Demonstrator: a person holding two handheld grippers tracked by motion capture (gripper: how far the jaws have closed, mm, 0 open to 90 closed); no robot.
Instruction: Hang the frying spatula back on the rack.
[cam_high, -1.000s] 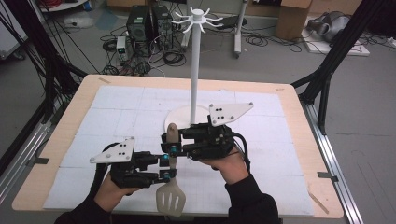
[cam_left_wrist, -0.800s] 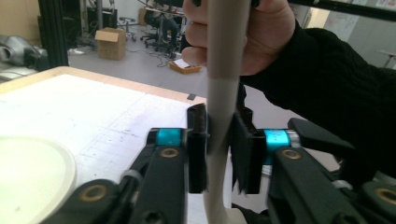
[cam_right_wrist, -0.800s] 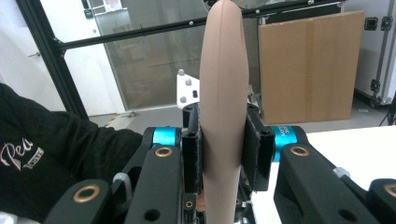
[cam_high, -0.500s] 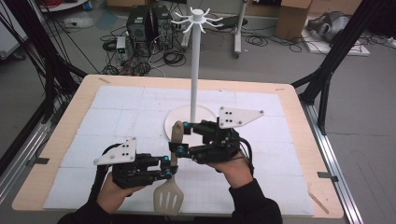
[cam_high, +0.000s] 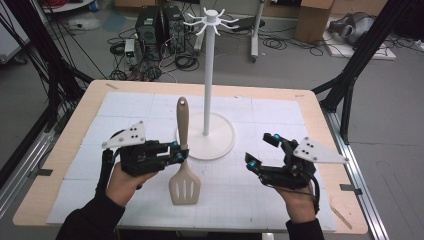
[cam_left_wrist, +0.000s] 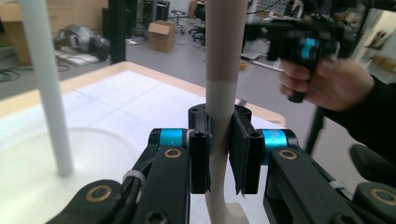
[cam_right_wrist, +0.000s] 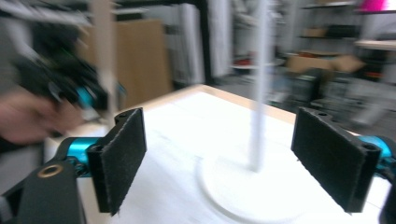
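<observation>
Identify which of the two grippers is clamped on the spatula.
The left gripper: its jaws pinch the spatula handle, while the right gripper stands open and empty.

The left claw (cam_high: 184, 153) is clamped shut and held level in the left hand (cam_high: 125, 180). The right claw (cam_high: 260, 151), just opened wide, is gripped by the right hand (cam_high: 295, 197).

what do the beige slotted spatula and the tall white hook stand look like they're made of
Beige slotted spatula: probably matte plastic or silicone; it is one even colour with no shine, and a seam shows on the handle in the left gripper view. Tall white hook stand: smooth painted metal or plastic; the pictures cannot settle which.
</observation>
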